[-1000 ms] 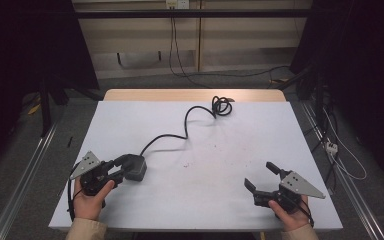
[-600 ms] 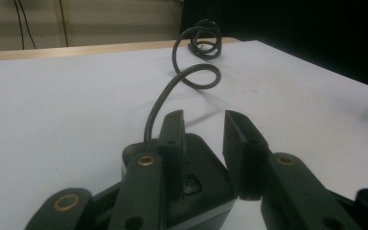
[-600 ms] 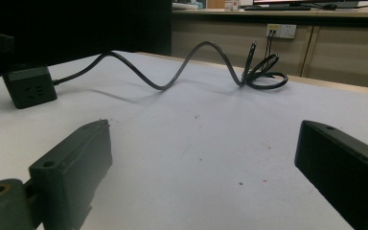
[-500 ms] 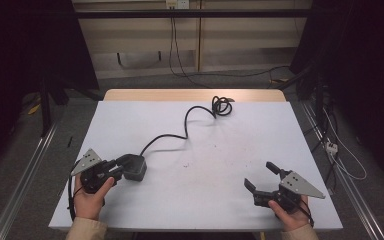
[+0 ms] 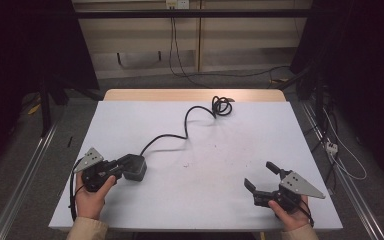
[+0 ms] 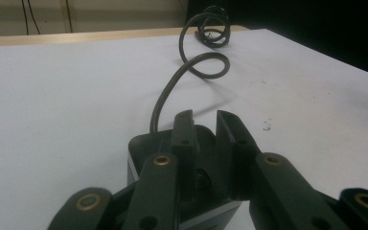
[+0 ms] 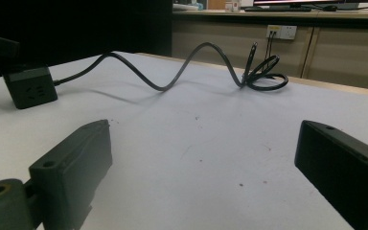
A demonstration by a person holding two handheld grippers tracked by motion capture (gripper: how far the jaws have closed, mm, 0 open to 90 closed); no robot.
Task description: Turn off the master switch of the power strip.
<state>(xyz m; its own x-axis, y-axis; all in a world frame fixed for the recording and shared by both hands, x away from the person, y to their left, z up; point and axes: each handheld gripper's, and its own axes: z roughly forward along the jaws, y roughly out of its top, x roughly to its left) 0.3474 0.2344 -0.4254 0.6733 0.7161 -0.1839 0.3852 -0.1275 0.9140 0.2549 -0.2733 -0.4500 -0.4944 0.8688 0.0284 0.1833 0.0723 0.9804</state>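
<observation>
At the left of the high view, the left hand-held gripper (image 5: 116,170) lies low on the white worktop (image 5: 240,145), held by the person's left hand (image 5: 91,197). Its jaws have just been closing, and now they stand on the two sides of the black box (image 5: 132,167), at the near left part of the worktop. In the left gripper view the two jaws stand close together over the top of the box (image 6: 143,148), so this hand-held gripper (image 6: 205,125) grips the box. The lower part of the box is hidden behind the jaws there.

From the box a black cable (image 5: 187,122) runs in curves toward the far edge of the worktop and ends in a small coil (image 5: 221,106). How the coil ends I cannot make out.

In the right gripper view the box (image 7: 30,92) stands at the far left, and small marks show on its front face; they are too dark and small to read. I find no brand or label on it.

At the right, the right hand-held gripper (image 5: 263,175) rests near the front edge, in the right hand (image 5: 289,214). Its jaws are wide apart and nothing is between them. In its own view both jaws are cut off by the picture edge.
</observation>
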